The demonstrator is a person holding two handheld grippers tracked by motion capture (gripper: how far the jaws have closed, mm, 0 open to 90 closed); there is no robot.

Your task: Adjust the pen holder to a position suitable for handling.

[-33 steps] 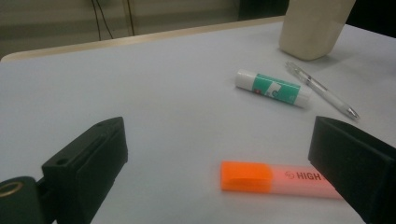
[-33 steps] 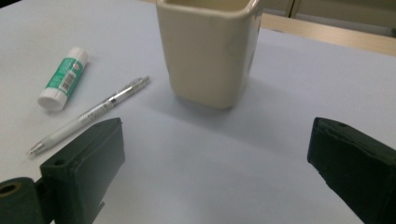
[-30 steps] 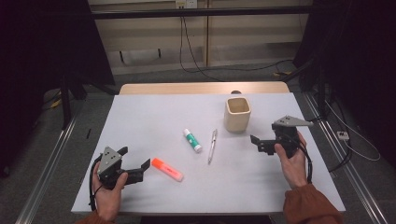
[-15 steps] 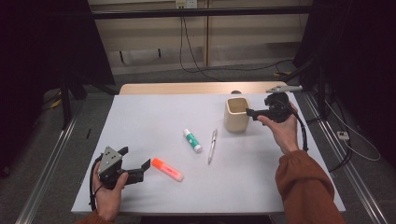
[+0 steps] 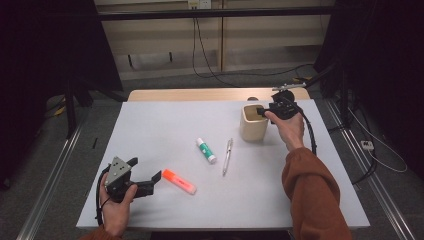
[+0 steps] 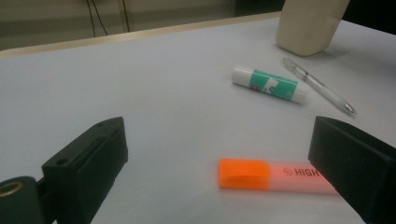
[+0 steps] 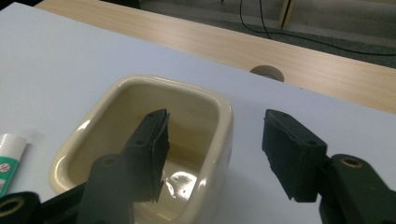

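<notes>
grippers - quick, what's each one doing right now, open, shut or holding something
Left gripper: open, holding nothing, orange highlighter just ahead.
Right gripper: jaws just been closing astride the cream cup's wall, not yet gripping.

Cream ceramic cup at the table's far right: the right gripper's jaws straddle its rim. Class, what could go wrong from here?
1. The right gripper, whose jaws have just been closing, has one jaw inside and one outside the cream ceramic cup; the glossy wall could slip.
2. A grip on one side only might tip the cup when lifted.
3. The cup stands close to the white table edge, so a nudge could push it off.
</notes>
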